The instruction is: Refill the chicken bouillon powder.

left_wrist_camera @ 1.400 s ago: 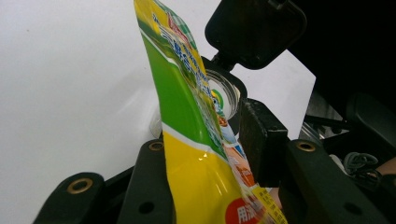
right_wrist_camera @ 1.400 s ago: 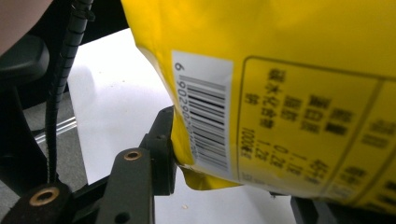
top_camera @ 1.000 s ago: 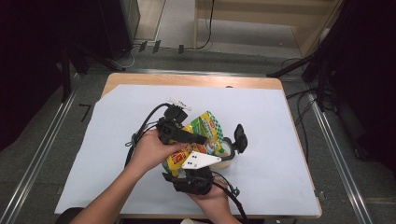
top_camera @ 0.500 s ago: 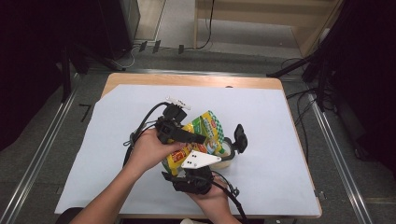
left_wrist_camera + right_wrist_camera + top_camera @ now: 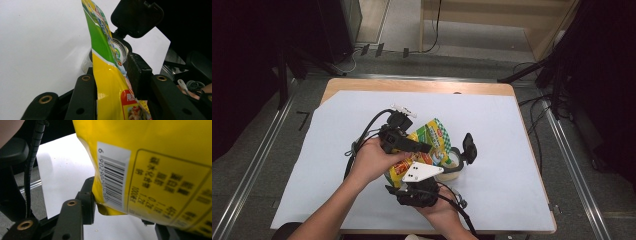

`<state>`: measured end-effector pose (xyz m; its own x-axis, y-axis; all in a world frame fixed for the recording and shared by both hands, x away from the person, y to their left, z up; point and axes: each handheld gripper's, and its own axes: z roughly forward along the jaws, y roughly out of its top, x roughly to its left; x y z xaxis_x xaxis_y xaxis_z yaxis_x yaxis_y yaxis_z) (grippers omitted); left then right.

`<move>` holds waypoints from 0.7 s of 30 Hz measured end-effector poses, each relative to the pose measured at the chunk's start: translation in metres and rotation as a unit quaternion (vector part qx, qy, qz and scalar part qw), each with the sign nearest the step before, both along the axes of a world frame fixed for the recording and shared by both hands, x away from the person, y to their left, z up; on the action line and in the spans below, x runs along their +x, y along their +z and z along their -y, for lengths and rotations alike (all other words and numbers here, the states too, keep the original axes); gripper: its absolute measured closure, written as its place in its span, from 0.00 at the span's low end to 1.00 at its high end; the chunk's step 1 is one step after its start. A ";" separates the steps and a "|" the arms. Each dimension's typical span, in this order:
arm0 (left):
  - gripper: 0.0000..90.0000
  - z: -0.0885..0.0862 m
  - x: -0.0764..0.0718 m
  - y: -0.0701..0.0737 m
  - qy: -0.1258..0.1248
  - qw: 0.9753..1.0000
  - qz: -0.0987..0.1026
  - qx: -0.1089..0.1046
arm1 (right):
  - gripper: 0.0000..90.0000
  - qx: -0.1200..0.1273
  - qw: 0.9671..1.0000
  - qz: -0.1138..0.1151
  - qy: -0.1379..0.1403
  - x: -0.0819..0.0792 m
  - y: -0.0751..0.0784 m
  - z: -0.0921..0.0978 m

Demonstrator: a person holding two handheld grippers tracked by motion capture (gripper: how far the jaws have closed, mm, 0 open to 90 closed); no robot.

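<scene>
A yellow and green snack bag [image 5: 433, 136] stands upright over the middle of the table, with my left gripper [image 5: 424, 147] shut on it from the left. In the left gripper view the bag [image 5: 105, 75] is pinched between the two jaws of that gripper [image 5: 111, 66]. My right gripper [image 5: 424, 172] sits under the bag's near end. In the right gripper view the bag's barcode corner [image 5: 112, 182] hangs between the spread jaws of this gripper [image 5: 118, 216] and hides most of the right one. A clear jar [image 5: 456, 162] stands just right of the bag, its black flip lid [image 5: 469, 147] raised.
A white sheet [image 5: 512, 150] covers the wooden table [image 5: 422, 86]. Cables [image 5: 362, 142] trail from the left gripper. Metal rails [image 5: 572, 165] run along both sides, and dark equipment stands beyond the far edge.
</scene>
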<state>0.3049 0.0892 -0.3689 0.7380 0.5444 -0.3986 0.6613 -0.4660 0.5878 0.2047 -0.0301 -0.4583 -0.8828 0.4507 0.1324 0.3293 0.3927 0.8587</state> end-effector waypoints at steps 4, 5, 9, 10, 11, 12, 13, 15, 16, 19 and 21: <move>0.75 -0.001 0.000 -0.001 0.001 1.000 -0.001 -0.008 | 0.65 0.000 1.000 0.000 -0.005 0.000 0.000 -0.001; 0.74 -0.001 0.000 0.000 0.001 1.000 0.000 -0.008 | 0.65 0.004 1.000 -0.003 -0.007 0.000 0.001 0.000; 0.72 -0.001 0.000 0.001 0.003 1.000 0.002 -0.011 | 0.65 0.021 1.000 -0.018 -0.009 0.001 0.001 0.001; 0.72 -0.002 0.000 0.001 0.004 1.000 0.002 -0.011 | 0.65 0.023 1.000 -0.019 -0.010 0.002 0.001 0.001; 0.71 -0.001 -0.001 0.002 0.004 1.000 0.003 -0.011 | 0.65 0.027 0.999 -0.021 -0.011 0.002 0.001 0.002; 0.71 -0.002 -0.001 0.002 0.005 1.000 0.003 -0.011 | 0.65 0.029 0.999 -0.024 -0.011 0.002 0.002 0.002; 0.71 -0.002 -0.001 0.002 0.005 1.000 0.002 -0.009 | 0.65 0.030 0.999 -0.026 -0.011 0.002 0.002 0.002; 0.72 -0.002 -0.001 0.002 0.007 1.000 0.000 -0.008 | 0.65 0.031 0.999 -0.027 -0.011 0.001 0.002 0.001; 0.72 -0.002 0.000 0.002 0.005 1.000 -0.002 -0.008 | 0.65 0.031 0.999 -0.029 -0.012 0.001 0.002 0.001; 0.72 0.000 0.004 0.005 0.008 1.000 -0.007 -0.004 | 0.65 0.033 0.999 -0.030 -0.012 0.003 0.004 0.002; 0.72 0.003 0.006 0.008 0.008 1.000 -0.009 0.001 | 0.65 0.042 0.999 -0.032 -0.013 0.005 0.006 0.003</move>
